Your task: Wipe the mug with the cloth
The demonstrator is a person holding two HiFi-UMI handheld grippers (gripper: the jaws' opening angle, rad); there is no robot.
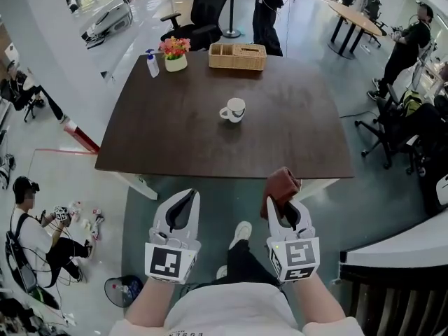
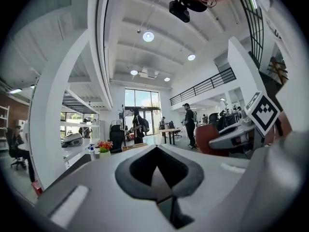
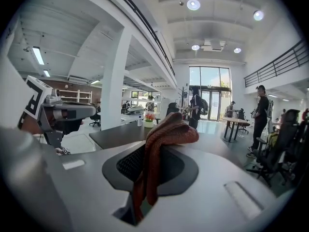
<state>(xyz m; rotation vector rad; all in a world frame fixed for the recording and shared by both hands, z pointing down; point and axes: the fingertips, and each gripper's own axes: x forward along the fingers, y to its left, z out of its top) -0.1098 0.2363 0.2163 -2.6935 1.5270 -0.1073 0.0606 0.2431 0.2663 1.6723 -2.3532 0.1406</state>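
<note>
Head view, white ceramic mug (image 1: pixel 234 110): stands upright and alone at the centre of the frame, handle to the left, on the dark brown wooden table (image 1: pixel 301 128).
Head view, rust-brown knitted cloth (image 1: pixel 281 183): bunched at the tip of the right gripper (image 1: pixel 283 203), just below the table's near edge and well apart from the mug; its lower part is hidden inside the jaws.
Head view, left gripper (image 1: pixel 186 199): lower left of centre, jaws together, tip pointing at the table edge.
Head view, table's far edge: a woven wicker tray (image 1: pixel 237 56), a small white pot of pink and orange flowers (image 1: pixel 175 53) and a clear pump bottle (image 1: pixel 152 64) stand in a row, all far from the mug.
Head view, cut off: only the wrists and 1 white shoe (image 1: pixel 241 233) of the person show at the bottom; a person sits on the floor at lower left.
Left gripper view, left gripper (image 2: pixel 159 175): the 2 dark pads meet with nothing between them.
Left gripper view, right side: the right gripper (image 2: pixel 234 138) with its square-marker cube (image 2: pixel 263 112); the cloth (image 2: pixel 206 138) shows as a brown lump at its tip.
Left gripper view, hard to tell: the table is a thin strip at left; the mug cannot be made out.
Right gripper view, right gripper (image 3: pixel 145 187): clamped on the cloth (image 3: pixel 166 132), which rises from the jaws and folds over to the right.
Right gripper view, blocked: the cloth covers the middle of the table (image 3: pixel 118 135); the left gripper (image 3: pixel 65 114) sits at the left edge.
</note>
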